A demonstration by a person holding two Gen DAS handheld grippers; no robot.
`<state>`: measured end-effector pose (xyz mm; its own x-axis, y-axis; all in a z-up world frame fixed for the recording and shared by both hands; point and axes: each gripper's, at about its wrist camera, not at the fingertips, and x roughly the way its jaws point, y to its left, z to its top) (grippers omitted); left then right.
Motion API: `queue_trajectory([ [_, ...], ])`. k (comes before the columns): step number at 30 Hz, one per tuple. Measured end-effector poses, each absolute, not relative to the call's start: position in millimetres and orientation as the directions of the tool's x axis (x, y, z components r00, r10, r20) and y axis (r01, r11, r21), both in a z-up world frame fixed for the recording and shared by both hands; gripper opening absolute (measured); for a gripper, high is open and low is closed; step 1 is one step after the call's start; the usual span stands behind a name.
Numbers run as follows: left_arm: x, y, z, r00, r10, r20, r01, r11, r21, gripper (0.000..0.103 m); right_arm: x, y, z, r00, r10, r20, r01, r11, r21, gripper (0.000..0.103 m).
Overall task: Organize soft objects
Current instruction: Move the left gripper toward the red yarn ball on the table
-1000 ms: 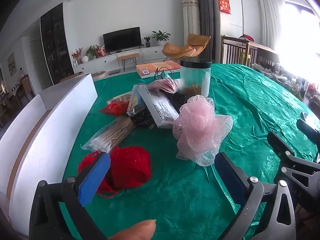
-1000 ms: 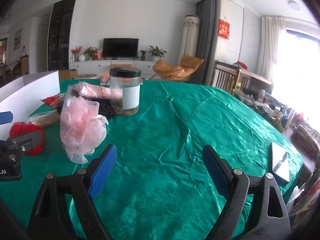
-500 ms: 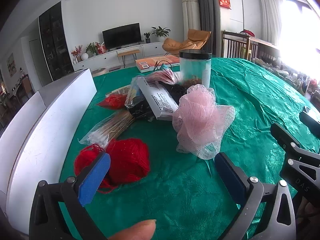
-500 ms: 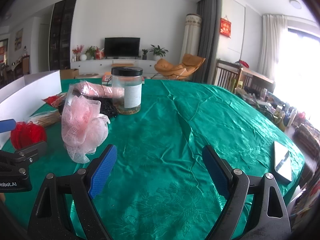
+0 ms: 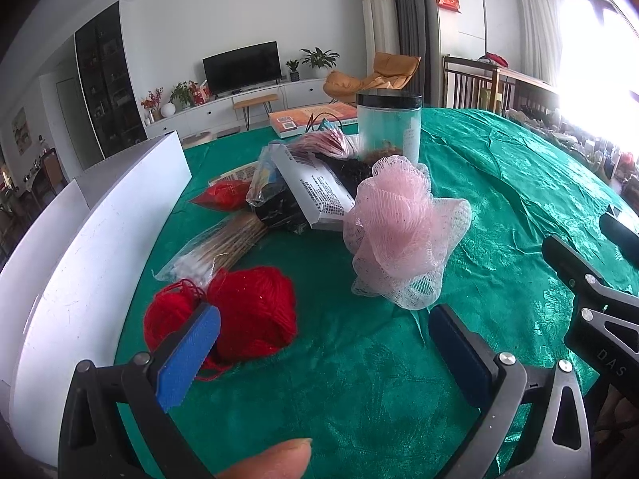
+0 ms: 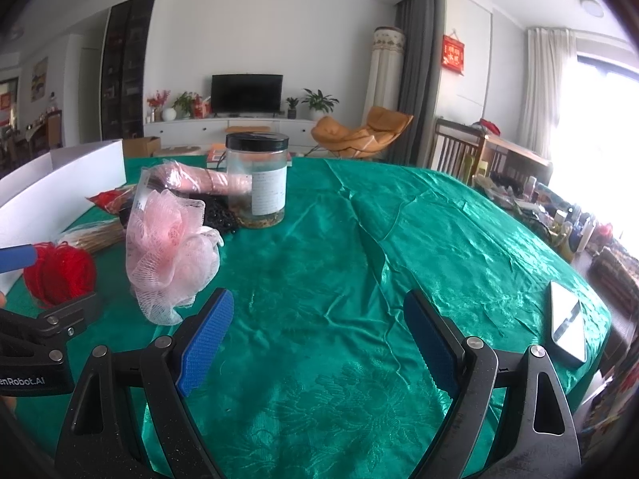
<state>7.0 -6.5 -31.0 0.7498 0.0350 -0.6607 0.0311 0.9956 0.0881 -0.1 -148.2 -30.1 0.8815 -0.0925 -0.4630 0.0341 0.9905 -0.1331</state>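
Left wrist view: the left gripper (image 5: pixel 323 343) was spread wide, empty, above the green tablecloth (image 5: pixel 499 183); red yarn (image 5: pixel 247 311) lay by its left pad, the pink mesh pouf (image 5: pixel 399 235) just ahead.

Right wrist view: the right gripper (image 6: pixel 317 339) was likewise released, the pouf (image 6: pixel 171 247) ahead-left.

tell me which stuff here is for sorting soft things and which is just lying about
For the job:
pink mesh pouf
red yarn balls
white box

Lying about:
glass jar
phone
bagged sticks
printed carton
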Motion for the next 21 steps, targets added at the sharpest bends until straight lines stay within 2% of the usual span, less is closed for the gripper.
queue_trajectory([
  [21,8.3,-6.7,-40.4,0.734,0.047,-0.677,0.03,0.994,0.101,0.103,0.9,-146.0,-32.6,0.881,-0.082,-0.467,0.024,0.991,-0.13,0.089],
])
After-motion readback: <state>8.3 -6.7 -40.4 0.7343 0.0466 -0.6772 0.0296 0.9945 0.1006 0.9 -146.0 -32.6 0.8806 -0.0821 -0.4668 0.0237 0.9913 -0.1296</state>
